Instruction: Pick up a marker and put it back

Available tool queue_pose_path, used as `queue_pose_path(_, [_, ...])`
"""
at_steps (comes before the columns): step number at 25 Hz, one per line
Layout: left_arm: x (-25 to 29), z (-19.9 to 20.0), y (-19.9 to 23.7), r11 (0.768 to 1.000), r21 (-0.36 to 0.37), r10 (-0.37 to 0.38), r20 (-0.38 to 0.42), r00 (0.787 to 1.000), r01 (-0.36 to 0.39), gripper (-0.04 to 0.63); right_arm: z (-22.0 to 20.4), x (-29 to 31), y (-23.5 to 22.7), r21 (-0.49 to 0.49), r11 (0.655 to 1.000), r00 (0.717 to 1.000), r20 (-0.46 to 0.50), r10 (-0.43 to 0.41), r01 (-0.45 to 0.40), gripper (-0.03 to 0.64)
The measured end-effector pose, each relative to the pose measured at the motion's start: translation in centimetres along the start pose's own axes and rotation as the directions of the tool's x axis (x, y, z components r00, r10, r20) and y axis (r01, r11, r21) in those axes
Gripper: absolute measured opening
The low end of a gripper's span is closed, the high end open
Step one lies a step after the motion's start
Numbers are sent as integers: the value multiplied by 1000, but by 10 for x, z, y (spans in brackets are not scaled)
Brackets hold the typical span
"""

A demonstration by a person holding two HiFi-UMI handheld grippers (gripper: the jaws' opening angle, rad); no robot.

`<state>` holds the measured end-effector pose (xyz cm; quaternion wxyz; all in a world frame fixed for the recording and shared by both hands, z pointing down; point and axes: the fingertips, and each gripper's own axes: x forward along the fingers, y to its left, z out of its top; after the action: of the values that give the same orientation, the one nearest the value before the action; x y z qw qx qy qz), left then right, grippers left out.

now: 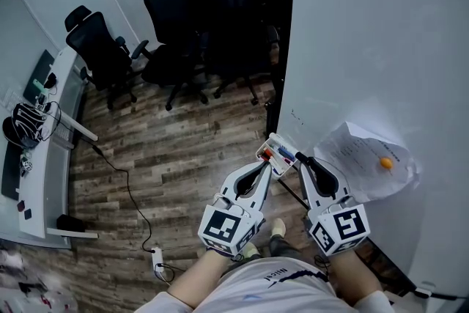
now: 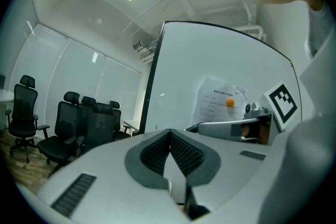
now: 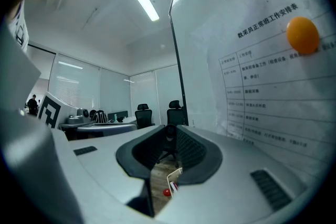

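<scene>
Head view: markers point(image 1: 283, 154) in tray point(image 1: 272, 138)

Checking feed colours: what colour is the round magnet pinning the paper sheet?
Orange round magnet; best in right gripper view.

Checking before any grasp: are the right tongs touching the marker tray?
Cannot tell. The head view puts the right tongs at the edge of the marker tray, with neither gap nor contact plain; the right gripper view shows only a tray corner beyond them.
</scene>
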<state>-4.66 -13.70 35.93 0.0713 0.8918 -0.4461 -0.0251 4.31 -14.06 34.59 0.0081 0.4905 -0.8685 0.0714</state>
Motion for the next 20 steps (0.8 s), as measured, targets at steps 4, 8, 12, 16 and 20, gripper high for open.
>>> queue_pose_path(4, [1, -5, 1, 1000, 0, 5, -5, 1000, -5, 11, -7, 1, -3, 4, 1000, 1000, -9, -6, 6, 74])
queue_pose_path(8, [4, -13, 1, 1000, -1, 8, -18, 1000, -8, 11, -14, 2, -7, -4, 1000, 1000, -22, -17, 17, 74])
queue_pose_path(12, [7, -23, 2, 1000, -8, 7, -34, 999, -8, 11, -27, 6, -13, -18, 999, 999, -42, -34, 33, 74])
queue_pose_path(16, [12, -35, 2, 1000, -13, 6, -54, 999, -7, 11, -48, 10, -23, -27, 998, 996, -75, -54, 53, 74])
queue_pose_path(20, [14, -45, 6, 1000, -15, 8, -74, 997, -9, 11, -68, 17, -27, -30, 997, 991, -110, -73, 71, 74])
